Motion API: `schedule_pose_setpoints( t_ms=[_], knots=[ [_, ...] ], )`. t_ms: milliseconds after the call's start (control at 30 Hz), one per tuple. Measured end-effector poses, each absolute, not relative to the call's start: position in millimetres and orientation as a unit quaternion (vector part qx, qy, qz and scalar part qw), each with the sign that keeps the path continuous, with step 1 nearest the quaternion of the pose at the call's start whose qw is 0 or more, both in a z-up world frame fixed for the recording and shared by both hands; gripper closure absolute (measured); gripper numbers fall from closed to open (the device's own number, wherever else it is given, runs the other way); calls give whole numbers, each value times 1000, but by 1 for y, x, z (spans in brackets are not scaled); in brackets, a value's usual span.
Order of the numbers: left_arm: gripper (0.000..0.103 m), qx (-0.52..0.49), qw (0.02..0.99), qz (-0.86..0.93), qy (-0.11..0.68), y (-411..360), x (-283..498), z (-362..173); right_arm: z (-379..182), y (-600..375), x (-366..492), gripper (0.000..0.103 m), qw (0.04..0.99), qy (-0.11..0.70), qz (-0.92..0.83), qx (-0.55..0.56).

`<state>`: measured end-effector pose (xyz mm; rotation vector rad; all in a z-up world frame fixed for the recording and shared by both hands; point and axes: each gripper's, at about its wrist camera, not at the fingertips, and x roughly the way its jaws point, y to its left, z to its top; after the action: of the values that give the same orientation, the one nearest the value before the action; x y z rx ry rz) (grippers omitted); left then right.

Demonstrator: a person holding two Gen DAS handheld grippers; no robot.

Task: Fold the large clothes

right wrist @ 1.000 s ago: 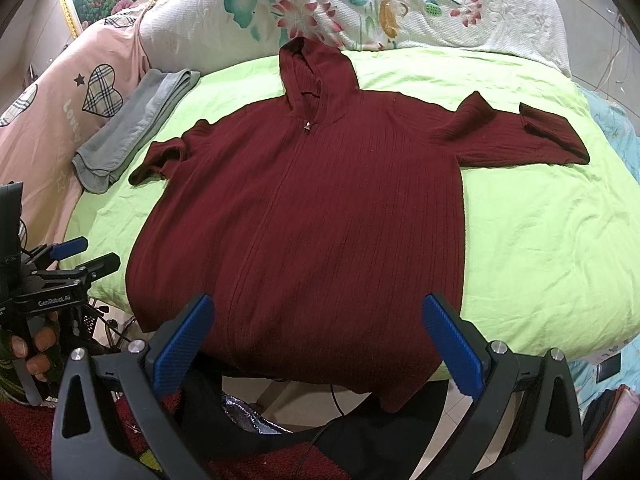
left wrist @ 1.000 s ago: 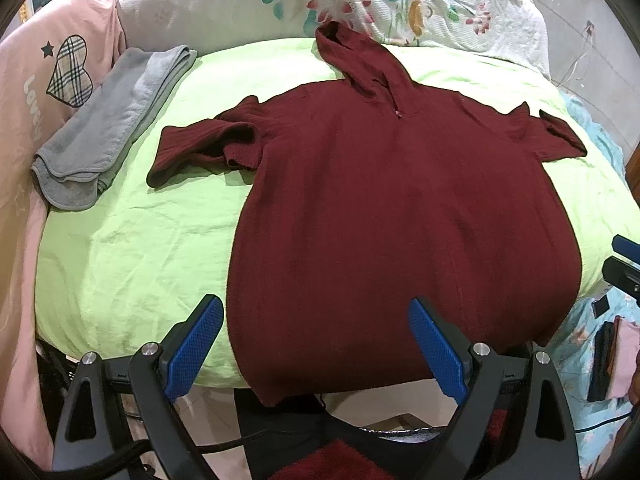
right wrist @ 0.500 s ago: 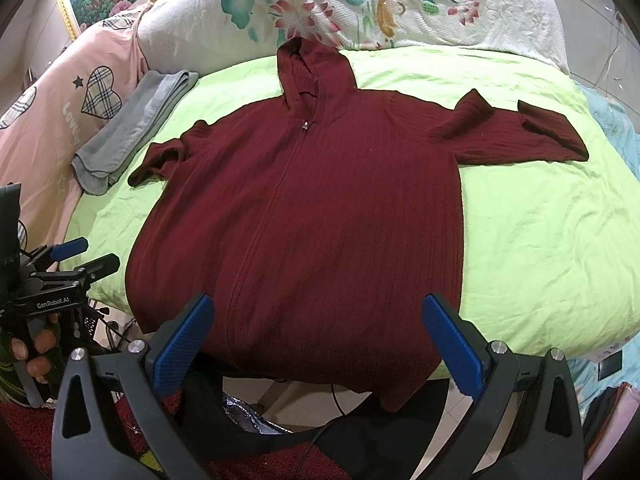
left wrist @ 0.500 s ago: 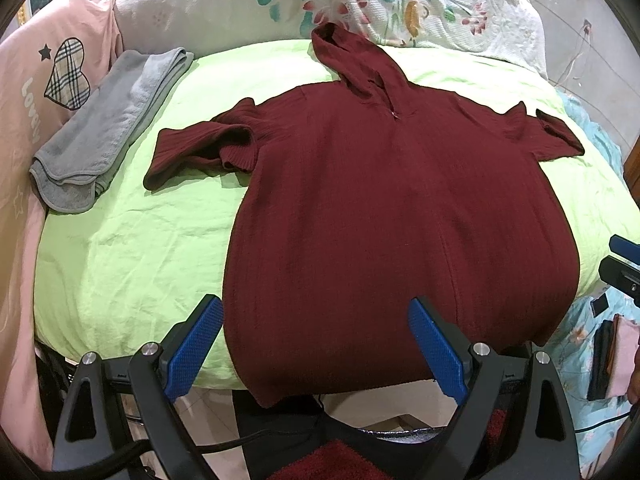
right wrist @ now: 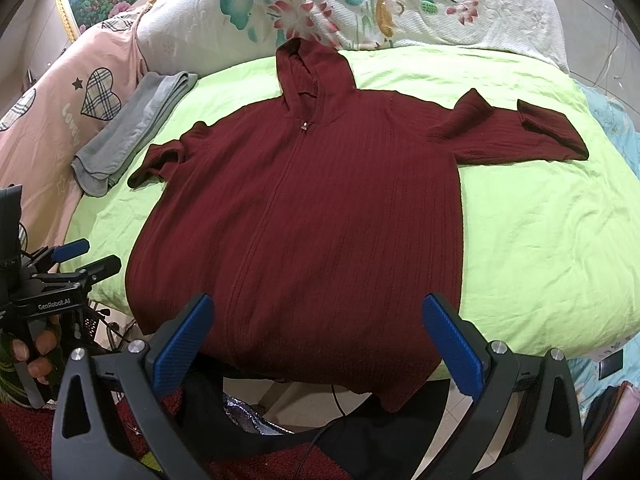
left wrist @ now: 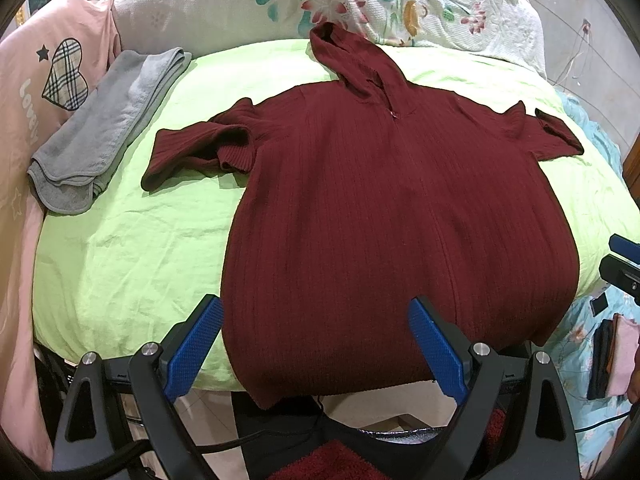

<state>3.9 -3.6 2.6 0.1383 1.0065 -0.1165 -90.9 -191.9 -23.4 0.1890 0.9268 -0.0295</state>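
Note:
A dark red ribbed hooded sweater (left wrist: 380, 216) (right wrist: 320, 216) lies flat, front up, on the lime-green bed sheet (left wrist: 120, 248), hood toward the pillows. Its hem hangs over the near bed edge. One sleeve (left wrist: 192, 148) is bunched and folded at the left; the other sleeve (right wrist: 516, 136) stretches out to the right with its cuff turned back. My left gripper (left wrist: 316, 332) hovers open just above the hem, holding nothing. My right gripper (right wrist: 318, 328) is likewise open over the hem. The other gripper (right wrist: 72, 260) shows at the left of the right wrist view, held by a hand.
A folded grey garment (left wrist: 104, 132) lies at the sheet's left edge beside a pink pillow (left wrist: 44, 92) with a plaid heart. A floral quilt (left wrist: 360, 0) is bunched along the back. Light floor and dark red rug (right wrist: 280, 460) lie below the bed edge.
Both wrist views have shifted only slightly; the sweater lies as before and both grippers stay open.

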Motion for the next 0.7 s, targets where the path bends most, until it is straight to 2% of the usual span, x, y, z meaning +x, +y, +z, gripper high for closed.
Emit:
schedule_pose_setpoints(
  t_ms=[400, 533, 700],
  knots=[
    [12, 53, 879, -60, 469, -2, 21, -5, -24, -209, -85, 0, 897, 424, -12, 122],
    [12, -5, 880, -83, 468, 2, 31, -10, -21, -228, -82, 0, 906, 402, -29, 131],
    [11, 23, 865, -92, 492, -6, 45, -21, -22, -259, -74, 2, 908, 390, -60, 140]
  ],
)
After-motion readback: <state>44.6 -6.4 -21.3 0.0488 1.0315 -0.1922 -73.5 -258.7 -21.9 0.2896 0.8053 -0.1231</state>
